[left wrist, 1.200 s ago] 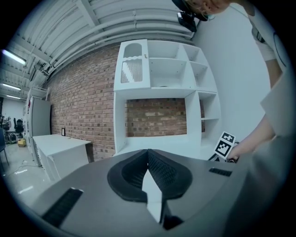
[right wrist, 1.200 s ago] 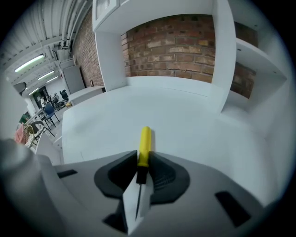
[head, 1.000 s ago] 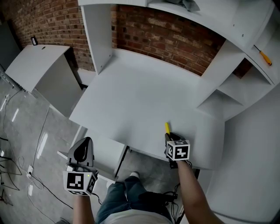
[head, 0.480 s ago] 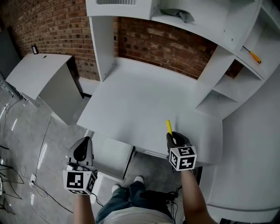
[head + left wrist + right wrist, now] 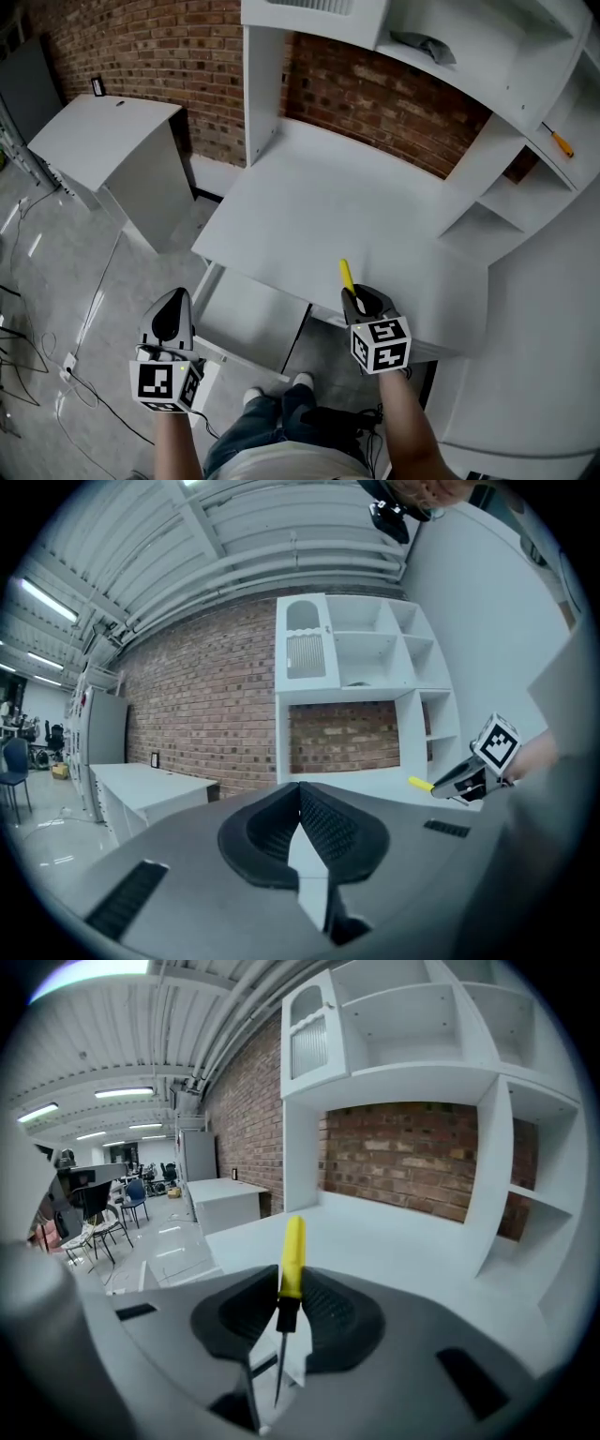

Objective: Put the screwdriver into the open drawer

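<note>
**Head view: yellow screwdriver clamped in right claw, drawer open at left**

Head view, far left: a white cabinet [image 5: 103,141] is seen against the brick wall [image 5: 141,47]. Cables [image 5: 28,366] are strewn over the grey floor [image 5: 56,253] below it.

The left claw [image 5: 176,298] is held low, just beside the left side of the drawer [image 5: 246,314]. In the left gripper view its jaws are seen pressed together at the tips, with nothing gripped.

The drawer is pulled out from under the front edge of the table [image 5: 356,206], and its white bottom is exposed. Jeans [image 5: 272,431] are seen below it, between the two arms.

Just right of the drawer, the right claw [image 5: 354,300] is held at the table's front edge, clenched on the screwdriver [image 5: 346,276]. In the right gripper view the black collar under the yellow handle is pinched between the pads. The handle is stuck out forward past the tips, and the metal shaft is pointed back toward the camera. The screwdriver is therefore placed over the table edge, outside the drawer. A marker cube [image 5: 380,345] on the right claw is faced up toward the head camera.

Further right, a white shelf unit [image 5: 511,192] is stood on the table. An orange screwdriver [image 5: 561,142] is laid on one of its shelves, and a grey cloth [image 5: 427,45] on an upper one.
</note>
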`<state>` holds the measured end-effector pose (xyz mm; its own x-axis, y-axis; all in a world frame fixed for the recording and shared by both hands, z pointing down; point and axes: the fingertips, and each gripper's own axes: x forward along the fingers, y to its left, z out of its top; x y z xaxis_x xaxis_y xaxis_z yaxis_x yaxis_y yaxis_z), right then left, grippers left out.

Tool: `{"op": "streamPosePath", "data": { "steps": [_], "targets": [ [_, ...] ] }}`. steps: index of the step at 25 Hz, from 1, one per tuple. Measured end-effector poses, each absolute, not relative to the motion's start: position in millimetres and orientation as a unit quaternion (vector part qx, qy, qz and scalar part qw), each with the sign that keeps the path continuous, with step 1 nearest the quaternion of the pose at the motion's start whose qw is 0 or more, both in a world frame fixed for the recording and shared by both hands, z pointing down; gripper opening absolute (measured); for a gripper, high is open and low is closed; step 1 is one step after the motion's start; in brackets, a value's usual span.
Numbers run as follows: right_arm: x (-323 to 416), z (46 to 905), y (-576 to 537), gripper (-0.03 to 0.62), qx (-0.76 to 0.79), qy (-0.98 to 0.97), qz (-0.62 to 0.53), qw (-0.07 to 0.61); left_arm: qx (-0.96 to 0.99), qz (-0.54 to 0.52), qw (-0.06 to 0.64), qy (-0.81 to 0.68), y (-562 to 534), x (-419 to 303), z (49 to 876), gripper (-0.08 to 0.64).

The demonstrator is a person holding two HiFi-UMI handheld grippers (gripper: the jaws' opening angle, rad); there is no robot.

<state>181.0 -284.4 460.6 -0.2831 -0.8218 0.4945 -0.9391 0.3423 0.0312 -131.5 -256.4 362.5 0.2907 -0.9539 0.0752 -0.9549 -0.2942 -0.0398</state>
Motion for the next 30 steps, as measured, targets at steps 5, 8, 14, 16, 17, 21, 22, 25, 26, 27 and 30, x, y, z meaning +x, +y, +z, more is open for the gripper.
{"op": "streamPosePath", "data": {
  "steps": [5, 8, 14, 16, 17, 21, 22, 25, 26, 27, 30],
  "targets": [
    [123.4, 463.0, -280.0, 0.086, 0.514, -0.819, 0.13, 0.218, 0.784, 0.044, 0.019, -0.618, -241.7, -174.7, 368.8, 0.014],
    [85.9, 466.3, -275.4, 0.086, 0.481, -0.84, 0.123, 0.22, 0.777, 0.05, 0.025, -0.627, -235.9, -194.4, 377.9, 0.014],
    [29.1, 499.9, -270.2, 0.086, 0.421, -0.86, 0.136, 0.255, 0.77, 0.06, 0.043, -0.634, -229.8, -213.3, 394.3, 0.014],
    [15.5, 520.3, -273.0, 0.086, 0.403, -0.862, 0.15, 0.27, 0.768, 0.062, 0.047, -0.636, -231.0, -216.9, 399.6, 0.014],
    [8.4, 532.2, -274.3, 0.086, 0.394, -0.862, 0.158, 0.278, 0.767, 0.062, 0.048, -0.637, -231.5, -218.9, 401.9, 0.014],
    [-19.9, 586.0, -276.8, 0.086, 0.35, -0.86, 0.187, 0.322, 0.763, 0.072, 0.061, -0.639, -232.6, -225.7, 421.1, 0.014],
    [-26.5, 600.3, -276.9, 0.086, 0.34, -0.858, 0.193, 0.333, 0.763, 0.074, 0.064, -0.639, -233.2, -226.9, 427.8, 0.014],
    [-42.6, 645.6, -276.1, 0.086, 0.317, -0.849, 0.208, 0.368, 0.76, 0.074, 0.078, -0.641, -235.0, -230.4, 445.4, 0.014],
    [-45.7, 661.3, -276.5, 0.086, 0.312, -0.844, 0.21, 0.382, 0.76, 0.07, 0.084, -0.641, -235.2, -230.8, 451.2, 0.014],
    [-47.8, 676.6, -277.6, 0.086, 0.308, -0.839, 0.212, 0.395, 0.759, 0.066, 0.09, -0.641, -235.4, -230.8, 456.9, 0.014],
    [-52.3, 717.3, -284.5, 0.086, 0.298, -0.828, 0.214, 0.424, 0.758, 0.067, 0.103, -0.641, -237.1, -230.4, 473.7, 0.014]
  ]
}}
